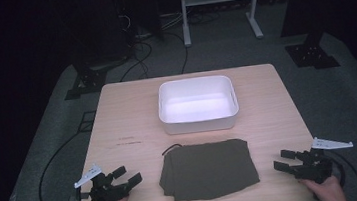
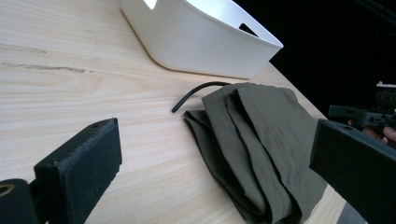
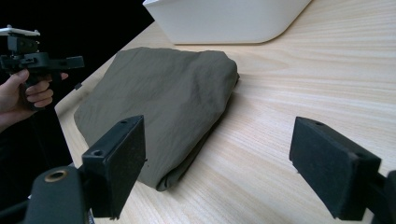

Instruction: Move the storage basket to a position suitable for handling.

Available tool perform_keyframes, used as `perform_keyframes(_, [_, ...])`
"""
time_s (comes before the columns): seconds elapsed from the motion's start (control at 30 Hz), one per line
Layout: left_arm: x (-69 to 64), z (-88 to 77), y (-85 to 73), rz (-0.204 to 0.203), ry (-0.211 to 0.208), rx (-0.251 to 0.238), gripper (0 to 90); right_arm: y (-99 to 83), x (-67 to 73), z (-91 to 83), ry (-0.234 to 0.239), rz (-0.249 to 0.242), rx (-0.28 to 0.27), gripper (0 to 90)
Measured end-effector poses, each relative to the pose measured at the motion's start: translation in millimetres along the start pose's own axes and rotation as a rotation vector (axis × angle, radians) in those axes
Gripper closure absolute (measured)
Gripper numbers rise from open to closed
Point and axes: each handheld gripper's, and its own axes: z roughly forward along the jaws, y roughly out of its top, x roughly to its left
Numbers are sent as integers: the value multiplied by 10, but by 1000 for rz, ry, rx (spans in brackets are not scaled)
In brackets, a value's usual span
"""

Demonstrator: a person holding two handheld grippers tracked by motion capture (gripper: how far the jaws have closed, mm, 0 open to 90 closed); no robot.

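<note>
High view first: our left gripper (image 1: 124, 179) and right gripper (image 1: 287, 161) sit either side of the folded cloth (image 1: 208, 170), fingers released, white bin (image 1: 199, 120) behind it on the worktop (image 1: 118, 117). Left gripper view: cloth ahead, untouched. Right gripper view: same. We reckon grabbing its edges comes next.

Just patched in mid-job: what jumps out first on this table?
The folded olive-green cloth lies at the table's near middle, a black cord poking from its far-left corner. Behind it, apart, sits an empty white tub. The left gripper and right gripper flank the cloth, both open, touching nothing.
</note>
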Motion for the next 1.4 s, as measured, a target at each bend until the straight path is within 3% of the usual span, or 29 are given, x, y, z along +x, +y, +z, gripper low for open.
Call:
perform_keyframes(0.23, [-14, 98, -31, -12, -20, 27, 13, 39, 19, 61, -3, 6, 3, 178])
perform_keyframes(0.57, [-114, 274, -23, -3, -48, 70, 13, 79, 48, 177, -16, 4, 50, 173])
perform_keyframes(1.13, [-325, 592, -5, -43, -95, 143, 23, 158, 156, 468, 9, 0, 102, 173])
perform_keyframes(1.4, [-381, 801, -52, -49, -96, 199, 24, 155, 189, 594, 17, 1, 130, 173])
